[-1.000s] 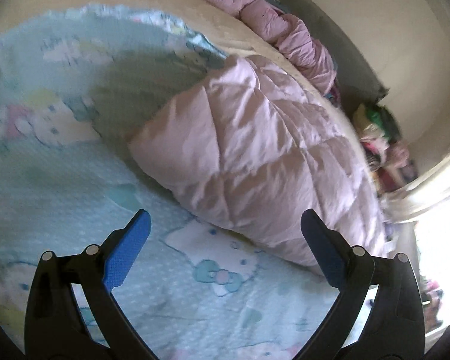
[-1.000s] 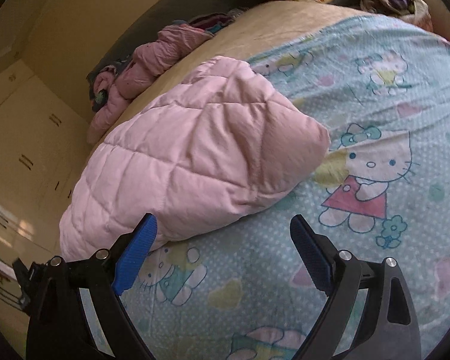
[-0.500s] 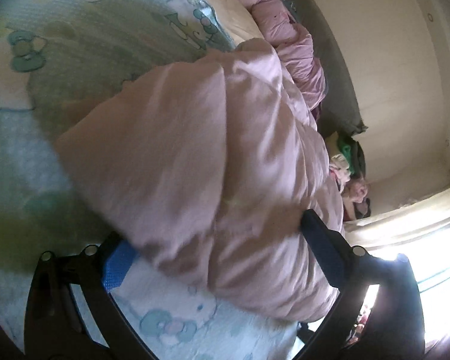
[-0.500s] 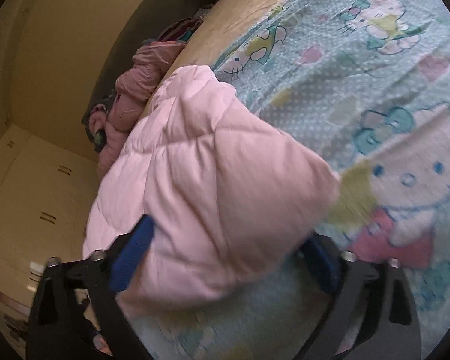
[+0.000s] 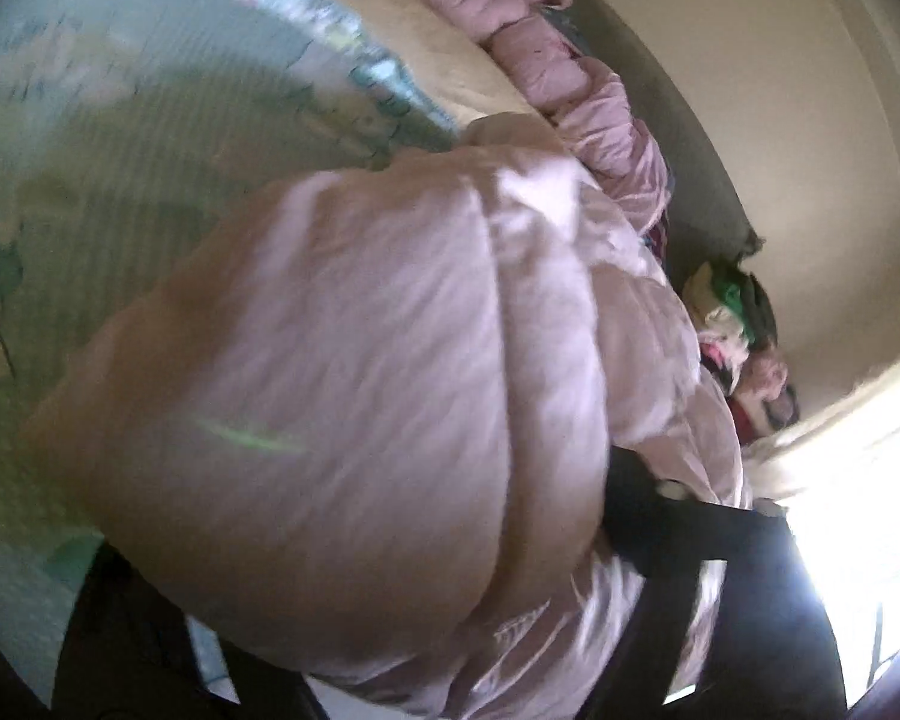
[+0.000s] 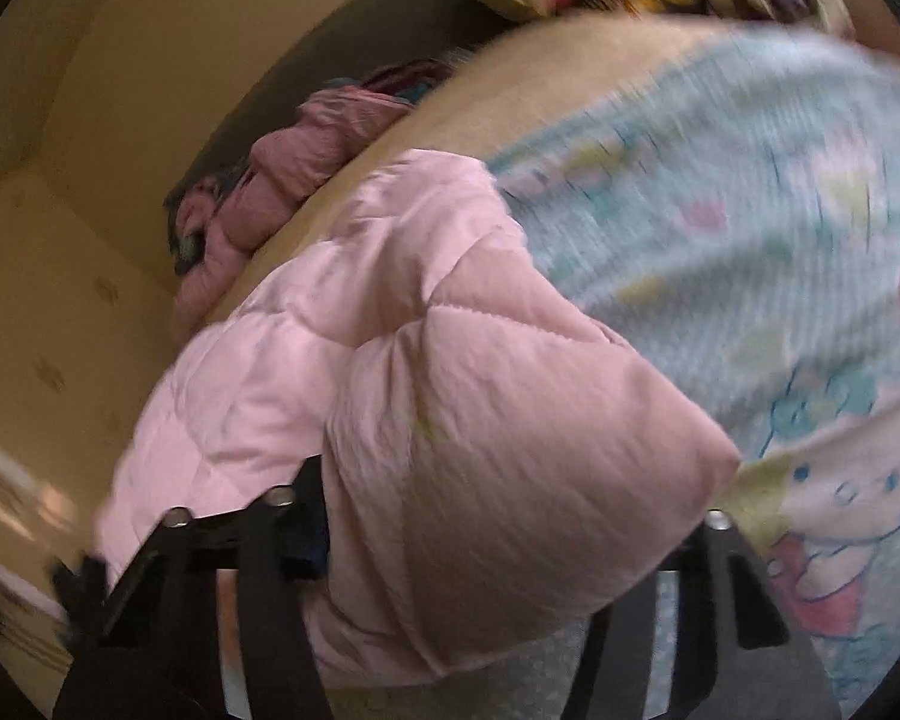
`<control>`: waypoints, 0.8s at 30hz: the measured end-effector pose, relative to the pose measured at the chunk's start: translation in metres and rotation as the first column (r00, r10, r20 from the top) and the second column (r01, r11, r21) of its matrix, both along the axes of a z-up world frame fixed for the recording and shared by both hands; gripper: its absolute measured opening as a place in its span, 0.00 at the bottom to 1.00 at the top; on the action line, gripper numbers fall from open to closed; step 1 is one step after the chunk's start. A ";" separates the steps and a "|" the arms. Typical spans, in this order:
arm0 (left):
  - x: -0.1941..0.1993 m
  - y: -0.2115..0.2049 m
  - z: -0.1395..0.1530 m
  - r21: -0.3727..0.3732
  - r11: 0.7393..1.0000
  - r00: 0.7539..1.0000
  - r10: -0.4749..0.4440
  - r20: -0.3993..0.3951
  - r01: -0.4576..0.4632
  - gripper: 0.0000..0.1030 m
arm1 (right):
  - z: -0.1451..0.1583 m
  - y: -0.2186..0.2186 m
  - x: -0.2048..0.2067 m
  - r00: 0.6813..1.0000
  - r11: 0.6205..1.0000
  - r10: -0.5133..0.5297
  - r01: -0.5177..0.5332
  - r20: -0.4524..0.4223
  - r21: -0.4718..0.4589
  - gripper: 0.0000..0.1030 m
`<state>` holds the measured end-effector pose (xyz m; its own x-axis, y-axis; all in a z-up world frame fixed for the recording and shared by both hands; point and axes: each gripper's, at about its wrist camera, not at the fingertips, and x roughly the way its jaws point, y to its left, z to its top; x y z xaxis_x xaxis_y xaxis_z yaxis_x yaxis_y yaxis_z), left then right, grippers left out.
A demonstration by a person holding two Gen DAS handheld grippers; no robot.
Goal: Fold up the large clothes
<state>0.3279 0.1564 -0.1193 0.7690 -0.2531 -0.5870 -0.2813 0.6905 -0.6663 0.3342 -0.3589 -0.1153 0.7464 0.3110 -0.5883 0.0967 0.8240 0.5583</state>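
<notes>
The pink quilted jacket [image 5: 342, 396] (lying on the cartoon-print bedsheet [image 6: 750, 192]) is pinched between the just-closing jaws of the left gripper [image 5: 354, 546] and right gripper [image 6: 510, 528], bulging toward twelve o'clock.

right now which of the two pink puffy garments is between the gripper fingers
The pale pink quilted jacket nearest the cameras; the darker, crumpled pink jacket lies untouched at the bed's far edge.

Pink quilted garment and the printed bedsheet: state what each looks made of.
Pink quilted garment: looks like smooth, faintly shiny synthetic shell over soft padding, judging by stitched puffy panels. Printed bedsheet: seemingly matte woven cotton-like fabric with cartoon print; blur leaves this uncertain.
</notes>
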 end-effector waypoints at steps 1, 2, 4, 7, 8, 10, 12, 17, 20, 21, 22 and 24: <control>0.000 -0.001 0.005 0.022 1.000 1.000 -0.009 0.003 0.009 0.54 | 0.008 0.006 -0.002 1.000 0.999 0.015 -0.014 0.013 -0.046 0.41; -0.002 -0.004 0.013 0.053 0.998 1.000 -0.020 0.014 0.020 0.48 | 0.012 0.009 -0.003 0.999 0.998 0.023 -0.022 0.021 -0.066 0.40; -0.004 -0.007 0.024 0.103 0.994 0.999 -0.036 0.027 0.033 0.41 | 0.021 0.015 -0.004 0.998 0.993 0.042 -0.038 0.039 -0.110 0.35; -0.011 -0.010 0.037 0.142 0.990 0.998 -0.035 0.051 0.028 0.36 | 0.044 0.033 -0.011 0.993 0.974 0.087 -0.066 0.085 -0.217 0.32; -0.014 -0.010 0.043 0.153 0.988 0.997 -0.039 0.060 0.029 0.35 | 0.050 0.039 -0.014 0.989 0.964 0.105 -0.076 0.102 -0.256 0.31; -0.014 -0.011 0.050 0.165 0.986 0.996 -0.045 0.071 0.032 0.35 | 0.066 0.056 -0.025 0.977 0.934 0.156 -0.098 0.145 -0.342 0.30; -0.024 -0.010 0.059 0.178 0.983 0.994 -0.051 0.092 0.034 0.34 | 0.076 0.065 -0.033 0.967 0.917 0.188 -0.111 0.169 -0.382 0.30; -0.045 -0.011 0.075 0.207 0.978 0.990 -0.065 0.125 0.038 0.34 | 0.091 0.074 -0.063 0.951 0.904 0.229 -0.129 0.207 -0.407 0.30; -0.059 -0.017 0.082 0.232 0.972 0.987 -0.079 0.138 0.045 0.34 | 0.093 0.074 -0.081 0.949 0.904 0.232 -0.130 0.212 -0.408 0.30; -0.064 -0.017 0.083 0.232 0.972 0.987 -0.080 0.141 0.046 0.34 | 0.094 0.073 -0.084 0.950 0.905 0.231 -0.130 0.212 -0.405 0.30; -0.068 -0.018 0.083 0.231 0.972 0.986 -0.081 0.142 0.047 0.34 | 0.094 0.072 -0.088 0.950 0.908 0.229 -0.130 0.211 -0.399 0.30; -0.076 -0.019 0.084 0.230 0.972 0.986 -0.085 0.144 0.050 0.34 | 0.093 0.067 -0.098 0.953 0.916 0.219 -0.127 0.208 -0.381 0.30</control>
